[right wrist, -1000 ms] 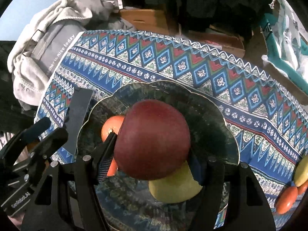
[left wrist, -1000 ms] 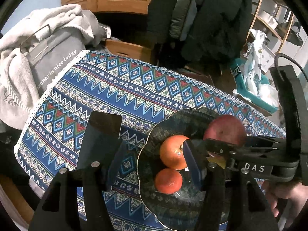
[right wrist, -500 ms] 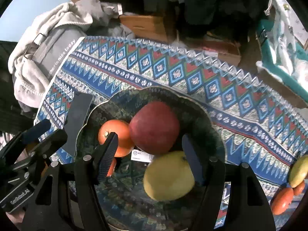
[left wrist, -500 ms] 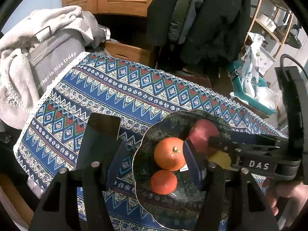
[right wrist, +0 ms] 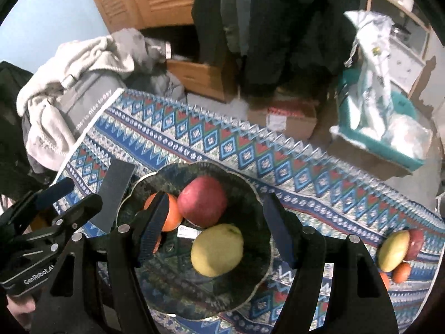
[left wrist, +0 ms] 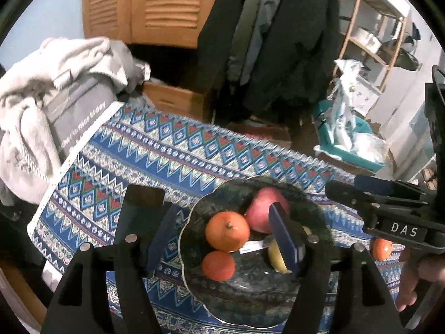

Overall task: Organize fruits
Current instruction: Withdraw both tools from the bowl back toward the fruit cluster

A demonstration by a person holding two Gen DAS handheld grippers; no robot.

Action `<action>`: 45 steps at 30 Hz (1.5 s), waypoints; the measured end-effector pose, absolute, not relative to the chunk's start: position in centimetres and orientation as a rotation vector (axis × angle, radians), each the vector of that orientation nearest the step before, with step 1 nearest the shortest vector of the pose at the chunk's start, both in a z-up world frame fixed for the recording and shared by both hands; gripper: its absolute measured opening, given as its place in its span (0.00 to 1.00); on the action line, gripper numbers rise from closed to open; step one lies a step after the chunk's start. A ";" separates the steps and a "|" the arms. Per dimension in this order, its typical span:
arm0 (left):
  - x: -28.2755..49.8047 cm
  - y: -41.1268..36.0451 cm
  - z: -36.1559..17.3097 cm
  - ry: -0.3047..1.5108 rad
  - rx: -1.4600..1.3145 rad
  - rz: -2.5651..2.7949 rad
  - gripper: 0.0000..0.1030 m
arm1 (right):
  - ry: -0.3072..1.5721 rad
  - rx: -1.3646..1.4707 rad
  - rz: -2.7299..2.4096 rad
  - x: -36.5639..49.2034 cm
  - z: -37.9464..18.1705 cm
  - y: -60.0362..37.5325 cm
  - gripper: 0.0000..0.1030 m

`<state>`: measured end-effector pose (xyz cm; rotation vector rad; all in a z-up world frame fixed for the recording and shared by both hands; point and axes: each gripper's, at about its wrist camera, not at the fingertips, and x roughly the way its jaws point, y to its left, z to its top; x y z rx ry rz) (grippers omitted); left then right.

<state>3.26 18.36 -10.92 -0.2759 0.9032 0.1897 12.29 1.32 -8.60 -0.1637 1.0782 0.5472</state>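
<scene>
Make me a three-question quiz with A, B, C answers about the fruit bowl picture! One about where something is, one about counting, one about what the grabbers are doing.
1. Where is the red apple?
A. In the dark bowl
B. On the grey clothes
C. In a grabber

2. How many orange fruits lie in the bowl?
A. None
B. Two
C. Five

3. What is the right gripper holding?
A. The apple
B. The yellow fruit
C. Nothing

Answers:
1. A, the apple sits in the bowl beside the yellow fruit.
2. B, the left view shows a larger orange and a smaller orange.
3. C, its jaws stand open above the bowl, apart from every fruit; the left gripper is empty too.
</scene>
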 end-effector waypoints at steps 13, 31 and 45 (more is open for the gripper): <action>2.6 13.1 -6.2 0.813 -0.133 0.108 0.77 | 0.905 -0.132 0.482 9.8 -2.0 -4.1 0.78; 2.3 6.0 -3.3 0.763 -0.078 -0.129 0.80 | 0.788 -0.134 0.400 6.5 2.1 -12.6 0.78; 2.7 0.1 -2.6 0.756 0.010 -0.176 0.86 | 0.767 -0.093 0.307 5.1 3.0 -19.6 0.79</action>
